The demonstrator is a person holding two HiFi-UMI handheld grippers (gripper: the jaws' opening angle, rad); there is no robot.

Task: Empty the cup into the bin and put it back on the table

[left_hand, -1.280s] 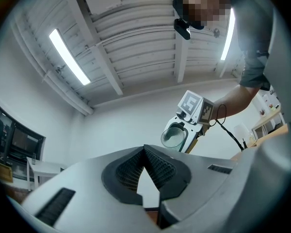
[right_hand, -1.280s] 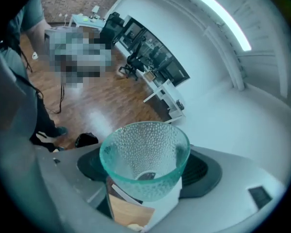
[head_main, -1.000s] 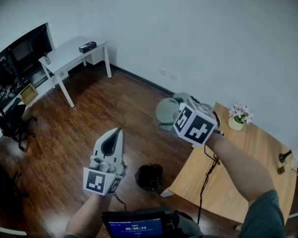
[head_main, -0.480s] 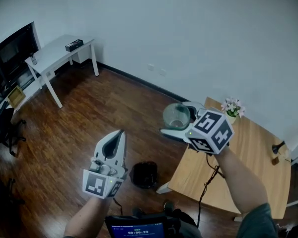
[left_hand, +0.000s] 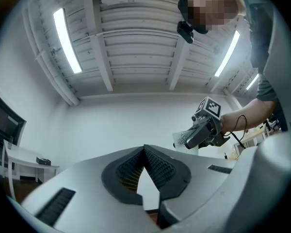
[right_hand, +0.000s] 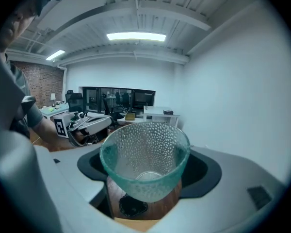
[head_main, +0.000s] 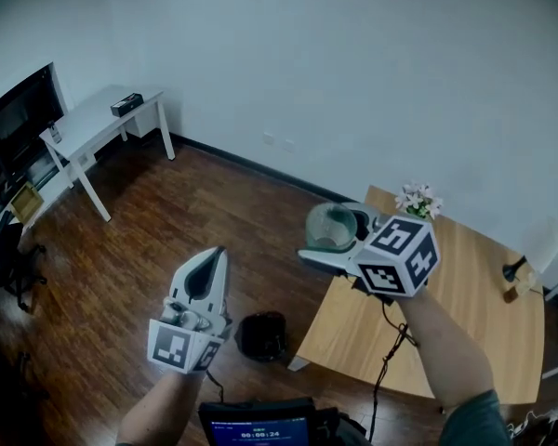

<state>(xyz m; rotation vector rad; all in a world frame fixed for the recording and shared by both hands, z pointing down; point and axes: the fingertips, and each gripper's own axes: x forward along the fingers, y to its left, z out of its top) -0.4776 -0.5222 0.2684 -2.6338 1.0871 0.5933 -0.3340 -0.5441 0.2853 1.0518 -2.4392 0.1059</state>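
A dimpled clear-green glass cup (head_main: 331, 226) hangs in the air over the near left corner of the wooden table (head_main: 465, 333), with my right gripper (head_main: 337, 242) shut on it. In the right gripper view the cup (right_hand: 144, 154) stands mouth up between the jaws and looks empty. The black bin (head_main: 262, 335) sits on the floor beside the table's corner, below and left of the cup. My left gripper (head_main: 207, 272) floats over the floor to the left of the bin, jaws together at the tips and nothing in them. The left gripper view shows the right gripper (left_hand: 203, 132) with the cup (left_hand: 183, 139).
A small pot of pink flowers (head_main: 416, 198) stands at the table's far edge and a dark small object (head_main: 513, 269) at its right end. A white desk (head_main: 93, 124) and dark monitors (head_main: 19, 119) are far off at the left. The floor is dark wood.
The right gripper has carried the cup to the right, toward the table's corner, and rolled it mouth up. The left gripper has drifted slightly.
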